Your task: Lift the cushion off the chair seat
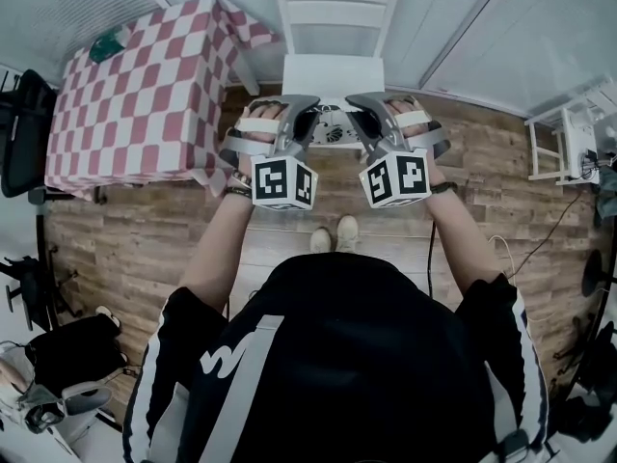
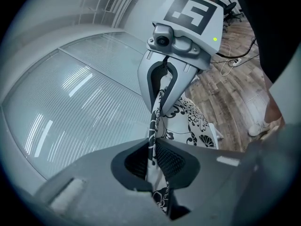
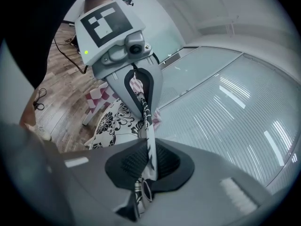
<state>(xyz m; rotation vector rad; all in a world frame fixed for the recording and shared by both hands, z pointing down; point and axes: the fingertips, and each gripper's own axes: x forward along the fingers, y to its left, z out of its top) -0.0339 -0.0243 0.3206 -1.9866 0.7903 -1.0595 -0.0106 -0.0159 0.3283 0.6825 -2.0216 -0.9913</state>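
**Both grippers on the cushion.** Your left gripper (image 2: 153, 157) and right gripper (image 3: 149, 161) are each closed tight on an edge of the black-and-white floral cushion (image 1: 335, 129). It hangs between them, in front of the white chair (image 1: 335, 29). A red-checked table (image 1: 145, 85) stands just left of the chair, and a white rack (image 1: 567, 143) stands well to the right. Your shoes (image 1: 335, 234) are on the wood floor (image 1: 145, 249).

Thin printed cloth cushion (image 2: 194, 121); matt wood-plank floor (image 1: 145, 230); checked cloth tablecloth (image 1: 135, 95).
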